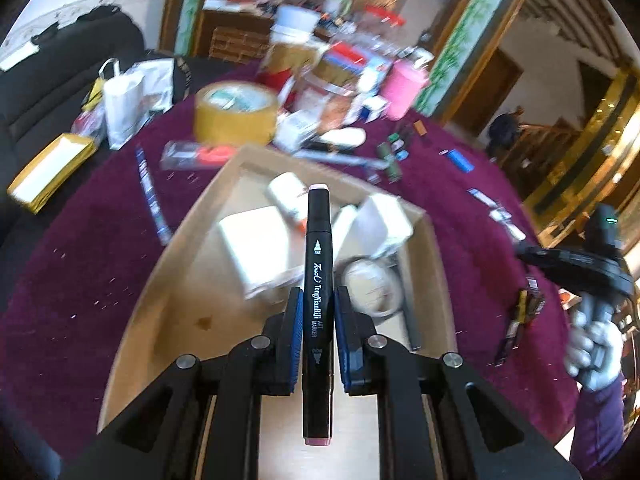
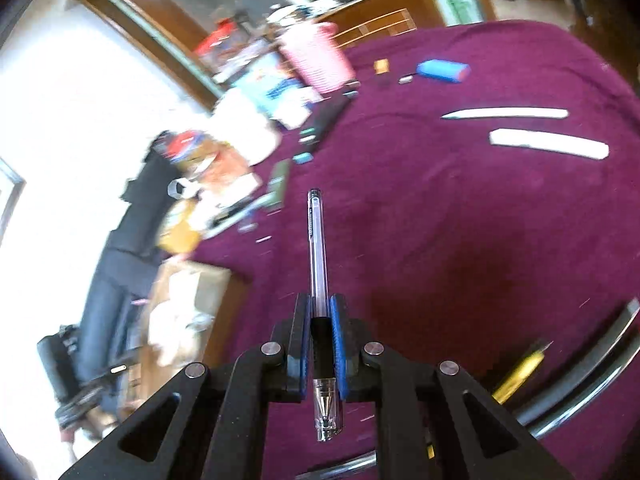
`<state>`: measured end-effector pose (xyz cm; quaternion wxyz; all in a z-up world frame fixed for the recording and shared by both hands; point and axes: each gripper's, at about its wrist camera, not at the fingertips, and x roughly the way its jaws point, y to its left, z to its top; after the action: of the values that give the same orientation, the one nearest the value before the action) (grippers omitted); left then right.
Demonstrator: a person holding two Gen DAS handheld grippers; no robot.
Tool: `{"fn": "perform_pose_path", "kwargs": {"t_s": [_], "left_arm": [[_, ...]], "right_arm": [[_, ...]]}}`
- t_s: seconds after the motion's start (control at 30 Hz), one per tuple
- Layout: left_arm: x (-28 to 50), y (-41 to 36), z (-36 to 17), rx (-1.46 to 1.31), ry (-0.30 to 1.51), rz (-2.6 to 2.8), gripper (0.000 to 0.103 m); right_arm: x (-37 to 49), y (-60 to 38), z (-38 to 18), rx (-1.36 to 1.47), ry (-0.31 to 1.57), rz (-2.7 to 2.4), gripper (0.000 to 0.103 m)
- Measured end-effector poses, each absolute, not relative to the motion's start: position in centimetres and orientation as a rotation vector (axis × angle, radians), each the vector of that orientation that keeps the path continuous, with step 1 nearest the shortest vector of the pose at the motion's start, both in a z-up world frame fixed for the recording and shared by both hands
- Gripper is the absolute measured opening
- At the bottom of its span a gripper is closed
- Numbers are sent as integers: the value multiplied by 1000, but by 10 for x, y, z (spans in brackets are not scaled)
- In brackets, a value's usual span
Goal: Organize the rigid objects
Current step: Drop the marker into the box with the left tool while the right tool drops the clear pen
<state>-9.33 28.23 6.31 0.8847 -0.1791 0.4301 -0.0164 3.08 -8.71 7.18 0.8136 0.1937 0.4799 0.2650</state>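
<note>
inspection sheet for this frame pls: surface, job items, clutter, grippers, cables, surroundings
Surface: round table under a maroon cloth, partly bare on the right wrist view.
Job's things: black art marker and clear pen, both held; cardboard box with white boxes and a tape roll inside.
Clutter: packing tape roll, pink cup, blue cylinder, two white strips, papers and packets at the far edge.
Grippers: left gripper shut on the marker above the box; right gripper shut on the pen.
Cables: nothing seen.
Surroundings: dark sofa, wooden door frames, blurred shelves.
</note>
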Motion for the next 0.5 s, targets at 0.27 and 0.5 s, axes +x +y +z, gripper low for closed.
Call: {"fn": "perform_pose_path", "kwargs": {"t_s": [0.27,0.5], "left_arm": [[-100,304,42,-392,1013,54,15],[-120,312,34,-372,1040,63,16]], "right_arm": [[-16,0,78,413,1069,766,12],[-46,82,69,341,1144,887,12]]}}
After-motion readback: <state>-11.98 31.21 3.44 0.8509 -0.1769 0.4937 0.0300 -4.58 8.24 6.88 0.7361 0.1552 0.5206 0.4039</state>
